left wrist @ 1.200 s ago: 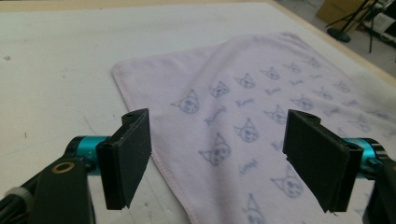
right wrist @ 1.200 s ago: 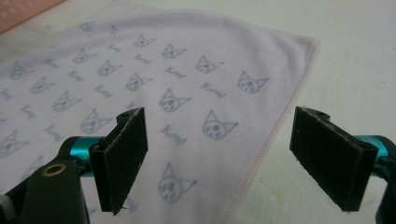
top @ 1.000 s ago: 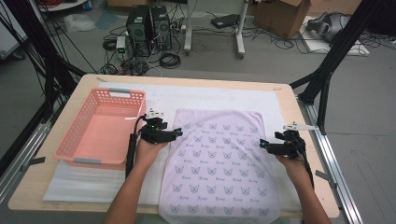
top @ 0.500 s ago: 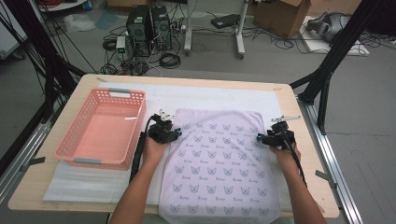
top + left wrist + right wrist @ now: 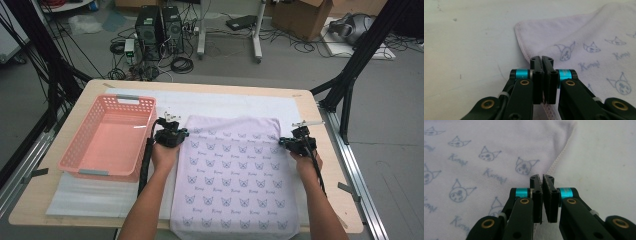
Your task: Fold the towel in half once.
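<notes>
The lilac towel (image 5: pixel 234 177), printed with small cat faces, lies flat on the white mat (image 5: pixel 100 197) covering the wooden table (image 5: pixel 330 112), its near end hanging over the table's front edge. The left gripper (image 5: pixel 176 133) has just been closing, and its jaws are pinched on the towel's left hem near the far corner. The right gripper (image 5: pixel 292 142) has also just closed, jaws clamped on the right hem. Left of the towel, just beside the left gripper, sits a pink plastic basket (image 5: pixel 80 165).
</notes>
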A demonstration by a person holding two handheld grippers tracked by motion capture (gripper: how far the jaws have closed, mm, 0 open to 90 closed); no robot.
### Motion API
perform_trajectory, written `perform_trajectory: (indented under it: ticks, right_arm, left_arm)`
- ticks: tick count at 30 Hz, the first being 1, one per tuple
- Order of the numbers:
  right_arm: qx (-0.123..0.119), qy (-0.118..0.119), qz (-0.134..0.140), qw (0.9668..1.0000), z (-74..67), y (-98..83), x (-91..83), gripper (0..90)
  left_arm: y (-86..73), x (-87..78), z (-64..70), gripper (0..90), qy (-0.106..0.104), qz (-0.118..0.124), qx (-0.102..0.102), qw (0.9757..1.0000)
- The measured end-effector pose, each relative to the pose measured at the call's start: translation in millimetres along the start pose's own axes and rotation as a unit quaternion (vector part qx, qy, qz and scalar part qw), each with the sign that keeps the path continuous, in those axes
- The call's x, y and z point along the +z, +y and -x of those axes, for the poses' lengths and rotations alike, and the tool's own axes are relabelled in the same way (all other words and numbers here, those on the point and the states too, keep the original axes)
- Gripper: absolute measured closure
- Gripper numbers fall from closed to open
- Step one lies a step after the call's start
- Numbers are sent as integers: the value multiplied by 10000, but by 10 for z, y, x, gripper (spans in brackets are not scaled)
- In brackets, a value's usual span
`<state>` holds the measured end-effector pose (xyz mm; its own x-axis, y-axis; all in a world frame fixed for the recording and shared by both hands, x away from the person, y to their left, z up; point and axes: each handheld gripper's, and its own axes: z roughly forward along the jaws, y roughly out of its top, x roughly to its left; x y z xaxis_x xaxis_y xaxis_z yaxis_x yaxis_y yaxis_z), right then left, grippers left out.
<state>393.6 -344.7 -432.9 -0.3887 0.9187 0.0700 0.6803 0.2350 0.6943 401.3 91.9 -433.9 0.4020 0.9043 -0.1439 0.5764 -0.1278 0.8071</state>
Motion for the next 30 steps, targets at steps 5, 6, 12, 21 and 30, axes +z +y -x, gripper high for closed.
perform_trajectory:
  ticks: [5,6,12,21,30]
  right_arm:
    - [106,70,210,9997,13,63,-85,864]
    - [77,80,217,9997,1,59,-108,864]
    - [34,247,440,9987,-47,-17,-303,859]
    - [102,323,651,9973,-131,-269,-635,857]
    - [94,386,688,9968,-306,-609,-878,854]
  left_arm:
    - [35,-39,-18,871,-97,9,5,10000]
    - [42,-66,-14,871,-148,33,-6,9999]
    - [83,-244,44,870,-455,185,64,9988]
    - [14,-581,165,870,-790,172,255,9964]
    - [-376,-862,242,869,-969,242,106,9949]
